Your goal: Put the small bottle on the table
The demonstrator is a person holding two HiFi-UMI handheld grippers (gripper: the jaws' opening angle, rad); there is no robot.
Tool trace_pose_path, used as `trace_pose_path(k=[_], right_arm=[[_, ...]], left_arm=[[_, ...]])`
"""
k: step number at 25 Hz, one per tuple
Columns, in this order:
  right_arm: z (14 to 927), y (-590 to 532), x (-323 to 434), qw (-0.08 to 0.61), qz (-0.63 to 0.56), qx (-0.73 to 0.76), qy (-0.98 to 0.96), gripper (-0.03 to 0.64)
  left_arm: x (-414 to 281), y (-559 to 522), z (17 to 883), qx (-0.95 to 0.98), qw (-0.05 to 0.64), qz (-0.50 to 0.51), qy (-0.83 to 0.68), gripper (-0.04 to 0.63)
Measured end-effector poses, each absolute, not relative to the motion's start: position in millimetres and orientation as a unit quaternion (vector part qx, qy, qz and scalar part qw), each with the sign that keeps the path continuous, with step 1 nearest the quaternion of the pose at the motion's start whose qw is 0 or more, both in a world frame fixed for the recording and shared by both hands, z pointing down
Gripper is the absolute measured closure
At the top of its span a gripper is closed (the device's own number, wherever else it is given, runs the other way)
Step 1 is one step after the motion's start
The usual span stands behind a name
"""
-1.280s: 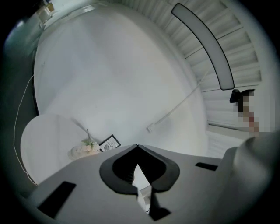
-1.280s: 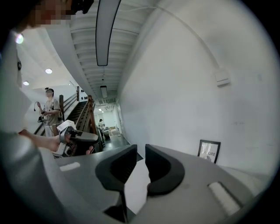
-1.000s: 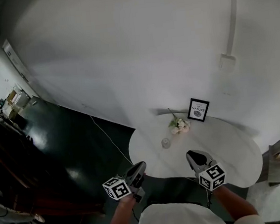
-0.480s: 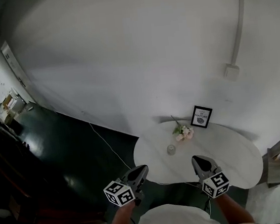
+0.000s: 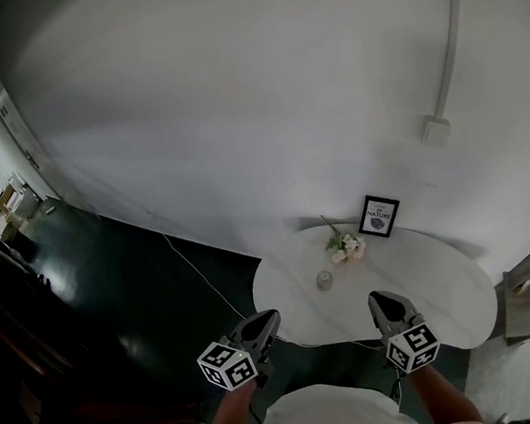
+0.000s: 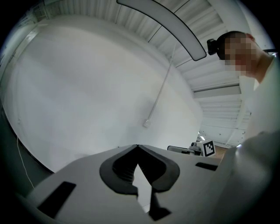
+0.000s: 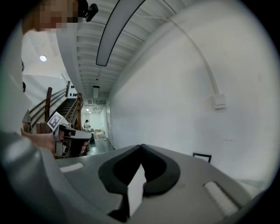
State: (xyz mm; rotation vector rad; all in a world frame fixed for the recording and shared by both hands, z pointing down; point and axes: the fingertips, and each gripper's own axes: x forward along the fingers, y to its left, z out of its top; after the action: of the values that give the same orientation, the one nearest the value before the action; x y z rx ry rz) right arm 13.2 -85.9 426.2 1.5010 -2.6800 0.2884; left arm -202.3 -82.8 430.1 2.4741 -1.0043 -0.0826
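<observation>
A small clear bottle [image 5: 325,280] stands upright on the white oval table [image 5: 424,288], left of its middle. My left gripper [image 5: 260,326] hovers off the table's near left edge with its jaws shut and nothing in them. My right gripper [image 5: 385,308] hangs over the near edge of the table, right of the bottle, also shut and empty. Both grippers point up at the white wall in their own views: the left gripper [image 6: 138,146] and the right gripper [image 7: 141,145] show tips touching. The bottle is not seen in either gripper view.
A small bunch of pale flowers [image 5: 345,243] and a black picture frame [image 5: 378,216] stand at the table's back by the wall; the frame [image 7: 201,157] also shows in the right gripper view. A thin cable [image 5: 200,265] runs over the dark floor. A staircase [image 7: 61,109] rises at the left.
The view has shifted a little, so the table sits slightly farther right and lower. Both grippers stay near the table's front edge, shut.
</observation>
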Motion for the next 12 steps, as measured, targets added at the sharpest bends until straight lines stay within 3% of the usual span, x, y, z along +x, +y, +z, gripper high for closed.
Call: trace_pose_path(k=[12], right_arm=[[424.3, -93.5, 12.1, 0.032, 0.092, 0.489, -0.867, 0.623]], left_arm=[[-205.6, -93.3, 432.6, 0.902, 0.233, -0.026, -0.363, 0.592]])
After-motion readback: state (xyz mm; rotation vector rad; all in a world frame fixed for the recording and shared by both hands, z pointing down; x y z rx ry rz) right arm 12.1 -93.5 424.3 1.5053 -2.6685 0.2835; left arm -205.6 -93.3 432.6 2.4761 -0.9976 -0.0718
